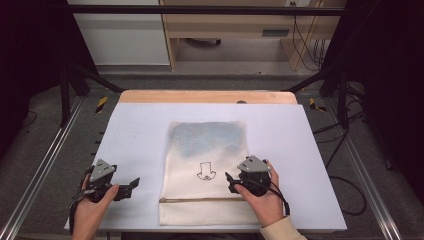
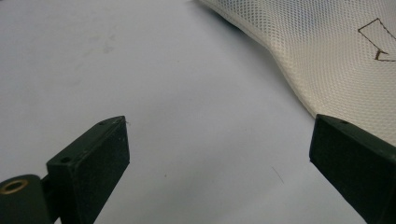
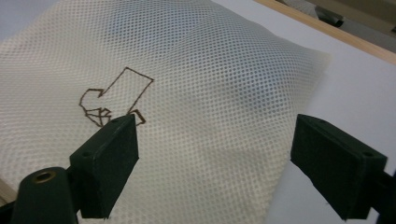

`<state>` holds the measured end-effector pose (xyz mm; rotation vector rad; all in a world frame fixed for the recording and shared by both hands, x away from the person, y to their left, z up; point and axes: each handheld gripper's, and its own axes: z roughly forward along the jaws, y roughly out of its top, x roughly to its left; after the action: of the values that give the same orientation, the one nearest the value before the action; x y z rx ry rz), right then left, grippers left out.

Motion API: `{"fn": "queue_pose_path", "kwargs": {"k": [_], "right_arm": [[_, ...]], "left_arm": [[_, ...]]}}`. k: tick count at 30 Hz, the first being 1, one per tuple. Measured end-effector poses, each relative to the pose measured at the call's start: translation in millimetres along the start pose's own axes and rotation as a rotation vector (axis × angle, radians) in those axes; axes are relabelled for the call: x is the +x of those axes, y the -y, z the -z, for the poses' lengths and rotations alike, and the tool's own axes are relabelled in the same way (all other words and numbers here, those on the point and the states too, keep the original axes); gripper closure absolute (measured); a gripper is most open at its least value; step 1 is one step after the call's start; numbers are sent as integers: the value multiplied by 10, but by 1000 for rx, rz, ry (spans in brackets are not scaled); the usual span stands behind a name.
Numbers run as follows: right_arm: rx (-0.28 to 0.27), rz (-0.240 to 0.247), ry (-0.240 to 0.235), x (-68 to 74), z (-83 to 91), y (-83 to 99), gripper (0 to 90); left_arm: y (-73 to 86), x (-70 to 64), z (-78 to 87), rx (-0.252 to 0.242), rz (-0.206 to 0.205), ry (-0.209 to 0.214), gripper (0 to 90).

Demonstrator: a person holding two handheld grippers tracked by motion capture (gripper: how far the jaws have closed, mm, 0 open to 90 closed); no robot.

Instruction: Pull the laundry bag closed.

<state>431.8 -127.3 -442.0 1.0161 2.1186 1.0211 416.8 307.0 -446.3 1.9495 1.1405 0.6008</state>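
The right gripper (image 1: 231, 183), black with a grey 3-cornered plate on top, hovers over the right edge of the cream mesh laundry bag (image 1: 207, 165), its 2 jaws spread wide and holding nothing; it looks poised to pinch that edge. The left gripper (image 1: 134, 184), equally wide and empty, waits on the bare white table sheet (image 1: 135, 130) just left of the bag, probably ready to steady or take the opposite side. The bag lies flat in the middle of the sheet, something bluish showing through its far half, a brown outlined arrow (image 1: 205, 171) drawn near its centre and a brown zipper strip (image 1: 200, 199) running across its near end.
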Motion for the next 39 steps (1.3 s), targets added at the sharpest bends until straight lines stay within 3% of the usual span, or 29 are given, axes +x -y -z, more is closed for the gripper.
{"fn": "queue_pose_path", "kwargs": {"k": [3, 6, 10, 16, 21, 29, 34, 39], "right_arm": [[27, 24, -34, 67, -29, -57, 131], [32, 62, -46, 158, -32, -124, 133], [42, 106, -68, 260, -27, -189, 129], [59, 125, -120, 375, -78, -229, 120], [78, 155, -174, 513, -123, -319, 133], [97, 231, -264, 735, -267, -533, 174], [108, 258, -304, 858, -348, -676, 192], [161, 300, -350, 1021, -449, -882, 236]], "left_arm": [[0, 13, 76, 6, -27, -22, 49], [20, 44, 109, 7, -3, -16, 49], [75, 73, 176, 13, -12, -29, 49], [137, 97, 175, 13, 31, -54, 52], [103, 72, 151, 22, -27, -67, 52], [108, 71, 115, 30, -15, -65, 52], [85, 84, 103, 28, -34, -82, 52], [65, 116, 41, 40, -51, -75, 52]]}}
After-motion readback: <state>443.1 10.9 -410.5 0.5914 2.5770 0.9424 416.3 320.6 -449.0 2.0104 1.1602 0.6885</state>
